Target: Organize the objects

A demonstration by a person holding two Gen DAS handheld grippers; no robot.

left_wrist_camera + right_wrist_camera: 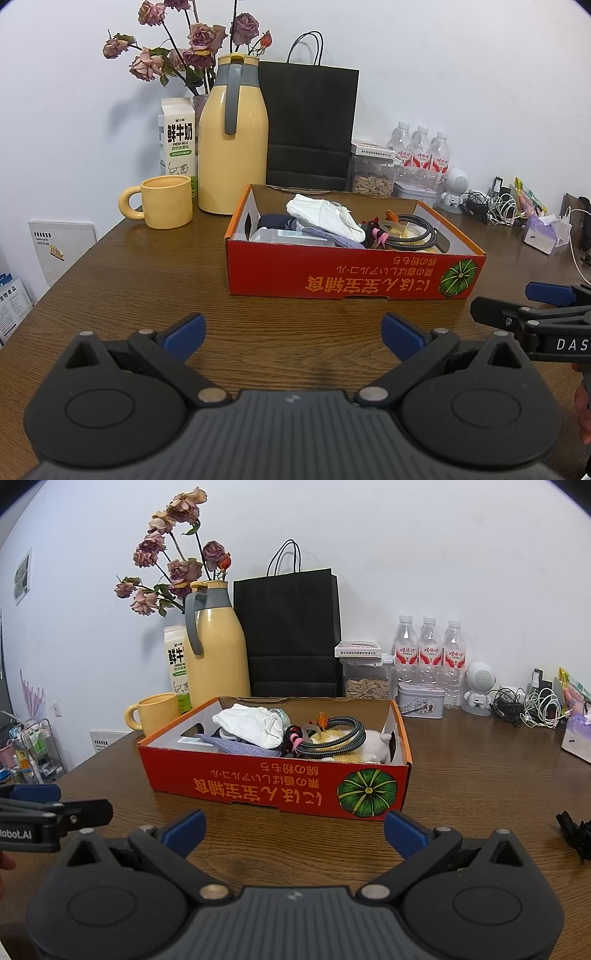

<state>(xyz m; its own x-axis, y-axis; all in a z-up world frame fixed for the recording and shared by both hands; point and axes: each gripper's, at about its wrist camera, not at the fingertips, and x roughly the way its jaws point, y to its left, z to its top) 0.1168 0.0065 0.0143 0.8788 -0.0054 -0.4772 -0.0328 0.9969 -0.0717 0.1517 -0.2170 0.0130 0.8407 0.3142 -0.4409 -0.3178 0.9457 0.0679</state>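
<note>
A red cardboard box (332, 273) (258, 779) with a pumpkin print stands on the brown wooden table. It holds a crumpled white cloth (325, 216) (251, 725), a coiled braided cable (417, 230) (332, 738), a grey-blue cloth, a plush toy (373, 746) and other small items. My left gripper (293, 334) is open and empty, low over the table in front of the box. My right gripper (293, 830) is also open and empty, just short of the box's front wall. Each gripper shows at the edge of the other's view.
Behind the box stand a yellow mug (166, 201), a yellow thermos jug (232, 147), a milk carton (177, 140), dried roses, a black paper bag (310, 125), a seed jar, a tin (421, 699) and three water bottles (428, 653). Cables and a tissue box lie right. A black object (576, 832) sits at far right.
</note>
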